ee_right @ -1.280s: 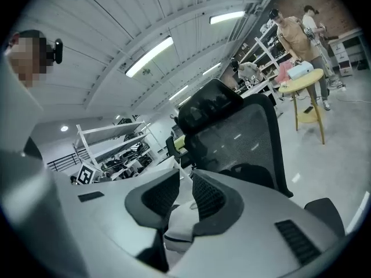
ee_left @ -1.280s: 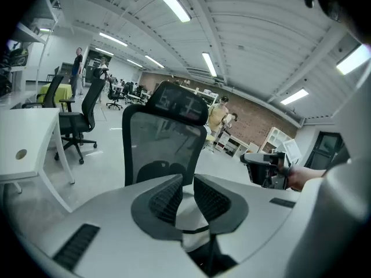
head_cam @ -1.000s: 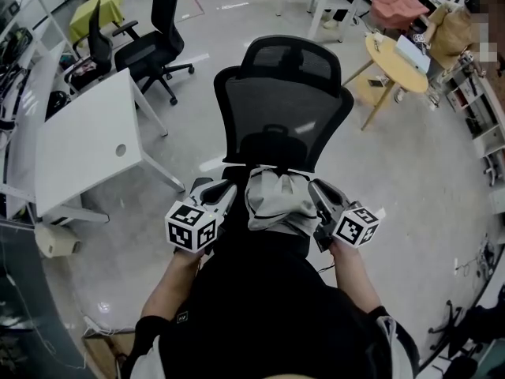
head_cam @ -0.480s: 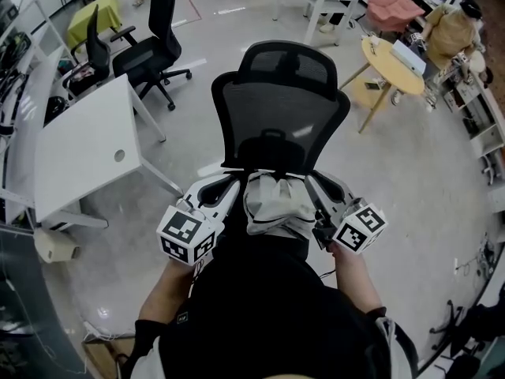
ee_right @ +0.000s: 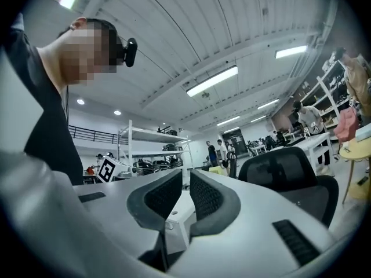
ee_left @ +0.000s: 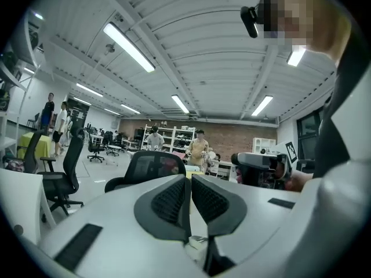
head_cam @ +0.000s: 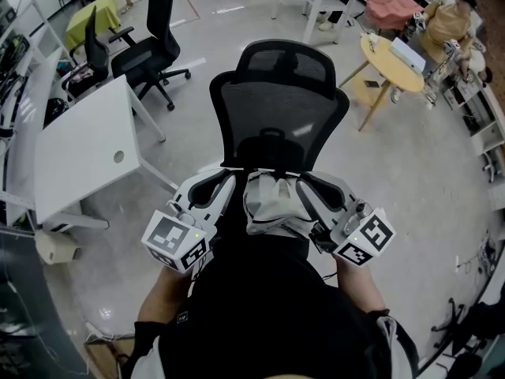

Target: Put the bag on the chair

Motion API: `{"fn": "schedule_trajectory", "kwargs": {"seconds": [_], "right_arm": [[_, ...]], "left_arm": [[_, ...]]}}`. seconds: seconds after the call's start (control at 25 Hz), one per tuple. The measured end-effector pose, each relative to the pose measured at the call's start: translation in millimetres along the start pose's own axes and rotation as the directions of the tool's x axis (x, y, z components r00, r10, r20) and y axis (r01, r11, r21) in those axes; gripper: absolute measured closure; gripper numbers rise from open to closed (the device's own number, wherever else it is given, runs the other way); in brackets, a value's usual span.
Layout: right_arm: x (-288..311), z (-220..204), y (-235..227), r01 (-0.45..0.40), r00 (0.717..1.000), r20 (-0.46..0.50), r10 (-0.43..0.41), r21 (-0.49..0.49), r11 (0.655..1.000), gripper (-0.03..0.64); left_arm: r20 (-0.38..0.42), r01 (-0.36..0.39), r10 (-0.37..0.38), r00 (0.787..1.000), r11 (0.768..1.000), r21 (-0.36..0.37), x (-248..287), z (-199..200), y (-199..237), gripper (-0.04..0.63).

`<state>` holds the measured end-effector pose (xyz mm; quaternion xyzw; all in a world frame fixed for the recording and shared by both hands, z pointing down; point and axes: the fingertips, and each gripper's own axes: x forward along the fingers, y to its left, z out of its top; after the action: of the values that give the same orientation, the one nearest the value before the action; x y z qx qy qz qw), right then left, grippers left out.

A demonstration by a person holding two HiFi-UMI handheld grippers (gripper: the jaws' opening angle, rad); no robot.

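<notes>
A grey and white bag (head_cam: 272, 205) hangs in front of me, just short of the black mesh office chair (head_cam: 278, 109). My left gripper (head_cam: 230, 178) reaches its upper left corner and my right gripper (head_cam: 306, 179) its upper right corner; the bag's top edge runs taut between them. The left gripper view shows the left gripper (ee_left: 189, 181) with its jaws nearly together after just closing; the right gripper (ee_right: 186, 177) looks the same. Only a thin slit shows between each pair of pads, and the pinched fabric is hidden. The chair back (ee_left: 152, 165) shows beyond.
A white desk (head_cam: 87, 144) stands to the left with another black chair (head_cam: 150, 46) behind it. A round yellow table (head_cam: 394, 61) and shelves (head_cam: 481, 109) are at the right. People (ee_left: 198, 146) stand far off by shelving.
Both marker cubes have come nearer the camera and swung outward as the grippers rose and rolled. The bag stays between them in front of the chair.
</notes>
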<state>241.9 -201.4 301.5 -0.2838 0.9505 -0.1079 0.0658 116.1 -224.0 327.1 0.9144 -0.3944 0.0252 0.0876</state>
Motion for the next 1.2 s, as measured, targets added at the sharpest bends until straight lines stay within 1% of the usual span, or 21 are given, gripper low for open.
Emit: {"fn": "schedule_trajectory", "kwargs": {"seconds": [0.12, 0.2, 0.32, 0.4, 0.52, 0.64, 0.68, 0.8, 0.84, 0.92, 1.0, 1.12, 1.2], "right_arm": [[2, 5, 10, -0.024, 1.000, 0.007, 0.024, -0.032, 0.999, 0.555], [3, 3, 11, -0.022, 1.000, -0.009, 0.021, -0.054, 0.998, 0.556], [2, -2, 6, -0.002, 1.000, -0.029, 0.001, -0.050, 0.999, 0.575], [3, -3, -1, 0.029, 0.999, -0.026, -0.030, -0.042, 0.999, 0.583], [7, 2, -10, 0.075, 0.997, -0.005, -0.075, -0.058, 0.995, 0.587], [19, -2, -14, 0.089, 0.996, -0.013, -0.091, -0.111, 0.990, 0.588], [23, -8, -15, 0.088, 0.995, -0.026, -0.092, -0.124, 0.988, 0.588], [30, -22, -16, 0.088, 0.994, -0.056, -0.095, -0.128, 0.988, 0.588], [30, -26, -15, 0.089, 0.994, -0.059, -0.097, -0.124, 0.988, 0.589], [29, -31, -13, 0.091, 0.993, -0.062, -0.099, -0.114, 0.989, 0.589], [27, -38, -12, 0.091, 0.992, -0.073, -0.100, -0.107, 0.990, 0.589], [23, -44, -14, 0.095, 0.991, -0.088, -0.104, -0.106, 0.990, 0.589], [20, -46, -16, 0.103, 0.989, -0.093, -0.113, -0.107, 0.989, 0.589]], "left_arm": [[0.033, -0.001, 0.001, 0.999, 1.000, 0.011, -5, 14, 0, 0.548], [0.055, -0.021, 0.020, 0.998, 0.999, 0.028, -7, 24, 4, 0.548], [0.089, -0.069, 0.066, 0.994, 0.997, 0.026, -10, 35, 16, 0.549], [0.094, -0.101, 0.098, 0.991, 0.995, 0.027, -10, 39, 24, 0.554], [0.078, -0.133, 0.130, 0.988, 0.991, 0.031, -6, 39, 32, 0.558], [0.055, -0.149, 0.147, 0.988, 0.988, 0.039, 3, 29, 34, 0.561], [0.045, -0.148, 0.147, 0.988, 0.988, 0.032, 7, 22, 33, 0.565], [0.004, -0.125, 0.126, 0.992, 0.991, -0.037, 17, 0, 26, 0.566], [-0.005, -0.122, 0.122, 0.992, 0.991, -0.047, 18, -4, 24, 0.566], [-0.017, -0.128, 0.128, 0.992, 0.992, -0.017, 16, -8, 20, 0.566], [-0.025, -0.139, 0.140, 0.990, 0.989, 0.043, 14, -10, 18, 0.566], [-0.025, -0.157, 0.162, 0.986, 0.978, 0.138, 12, -10, 16, 0.566], [-0.026, -0.156, 0.162, 0.986, 0.974, 0.165, 13, -10, 13, 0.566]]}}
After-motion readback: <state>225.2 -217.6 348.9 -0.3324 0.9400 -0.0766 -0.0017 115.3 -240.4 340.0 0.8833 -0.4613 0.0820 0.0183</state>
